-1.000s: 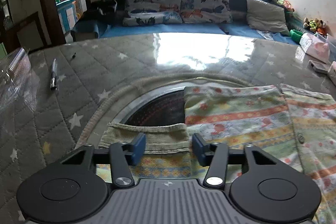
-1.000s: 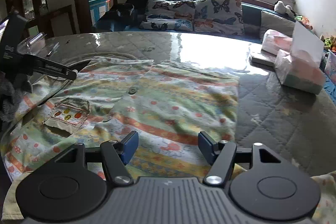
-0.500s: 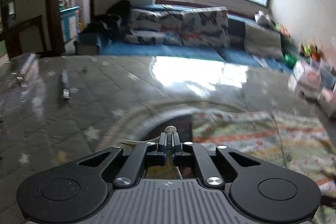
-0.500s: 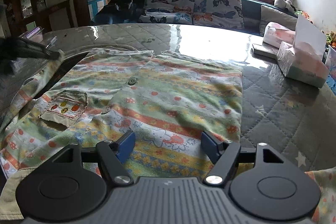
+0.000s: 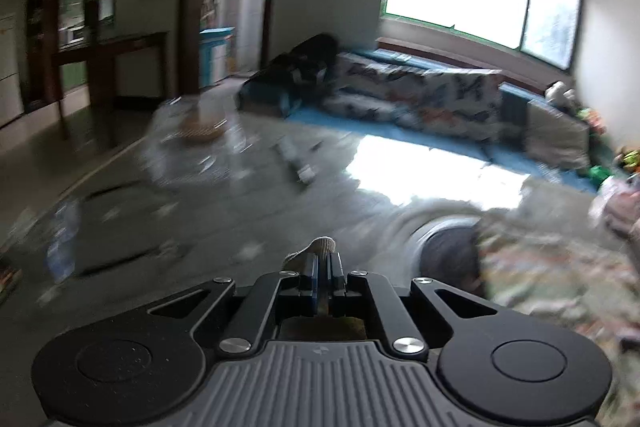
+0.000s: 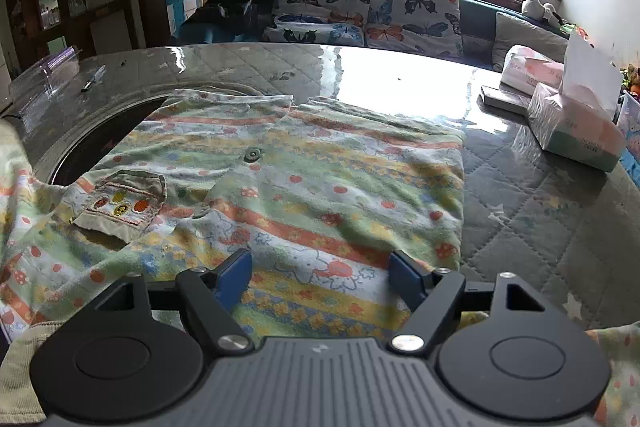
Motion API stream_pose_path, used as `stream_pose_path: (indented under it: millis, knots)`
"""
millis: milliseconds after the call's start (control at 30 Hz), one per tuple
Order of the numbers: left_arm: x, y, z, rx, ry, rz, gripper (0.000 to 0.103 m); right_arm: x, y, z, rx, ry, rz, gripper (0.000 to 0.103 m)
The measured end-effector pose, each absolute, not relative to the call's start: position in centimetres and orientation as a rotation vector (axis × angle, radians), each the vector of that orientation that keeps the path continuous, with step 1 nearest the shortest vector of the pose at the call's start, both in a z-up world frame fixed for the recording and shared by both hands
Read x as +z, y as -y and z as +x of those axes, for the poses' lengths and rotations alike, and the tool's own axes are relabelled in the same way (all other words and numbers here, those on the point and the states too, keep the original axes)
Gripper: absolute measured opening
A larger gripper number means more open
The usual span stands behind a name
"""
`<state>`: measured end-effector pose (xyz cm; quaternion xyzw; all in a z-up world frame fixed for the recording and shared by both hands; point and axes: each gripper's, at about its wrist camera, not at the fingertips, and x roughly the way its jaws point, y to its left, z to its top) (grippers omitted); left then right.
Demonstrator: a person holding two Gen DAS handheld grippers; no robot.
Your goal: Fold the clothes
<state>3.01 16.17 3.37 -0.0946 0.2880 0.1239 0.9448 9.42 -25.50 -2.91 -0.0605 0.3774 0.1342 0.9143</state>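
**Left gripper pinching cuff, right gripper open over shirt**

The left gripper (image 5: pixel 323 269) has its fingers pressed together on a ribbed beige cuff (image 5: pixel 320 247) of the garment, which pokes out past the tips; that view is blurred. The patterned shirt (image 6: pixel 304 187) lies spread on the quilted table (image 6: pixel 540 219), its pocket (image 6: pixel 120 203) toward the left side. The right gripper (image 6: pixel 320 273) hovers over the shirt's near hem, fingers wide apart and holding nothing. A tissue box (image 6: pixel 576 131) stands at the right.

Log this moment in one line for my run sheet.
left gripper: shut on cuff | right gripper: open over shirt | fold: unfinished
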Motion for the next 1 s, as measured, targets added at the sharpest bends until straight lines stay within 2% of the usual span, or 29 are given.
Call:
stream_pose_path:
  millis: [267,500,633,1000]
  knots:
    - [-1.2,-19.0,1.3,0.375,-0.701,-0.189,0.004,-2.8,24.9,9.6,0.270,-0.782,-0.154,0.079]
    - [-1.6,-18.8,2.7,0.392,-0.708,-0.099,0.005,-2.7,24.8,9.7,0.270,-0.787,-0.165,0.081]
    - [-1.2,-19.5,2.5,0.412,-0.720,-0.122,0.012,-2.5,25.1,9.9,0.269,-0.782,-0.166,0.081]
    - [0.3,-13.1,5.1,0.173,-0.705,-0.088,0.012,-2.2,26.9,11.7,0.233,-0.776,-0.129,0.080]
